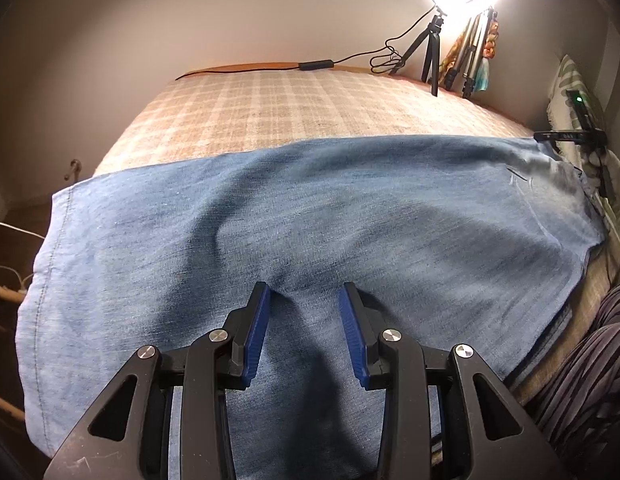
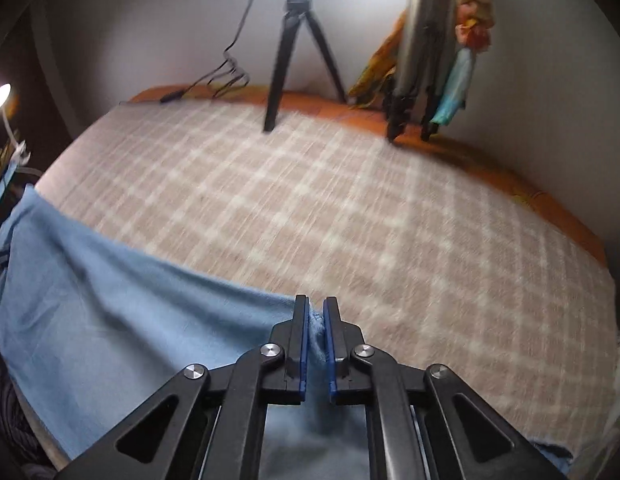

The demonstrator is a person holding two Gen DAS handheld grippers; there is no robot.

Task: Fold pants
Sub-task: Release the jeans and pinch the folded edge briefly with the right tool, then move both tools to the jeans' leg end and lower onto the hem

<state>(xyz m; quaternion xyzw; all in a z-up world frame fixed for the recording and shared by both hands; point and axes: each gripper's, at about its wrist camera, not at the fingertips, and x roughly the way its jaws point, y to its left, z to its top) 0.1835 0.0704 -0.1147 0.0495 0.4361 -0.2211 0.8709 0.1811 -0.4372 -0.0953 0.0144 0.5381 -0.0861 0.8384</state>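
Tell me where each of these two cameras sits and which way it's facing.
Left wrist: rides the left gripper, angled down over the middle of the blue denim pants on the checked bedspread; open blue-padded fingers show.
Right wrist: rides the right gripper, angled down at the pants' far edge; its fingers are clamped on a bunch of denim.
Shared: pants, bedspread, black tripod by the wall.
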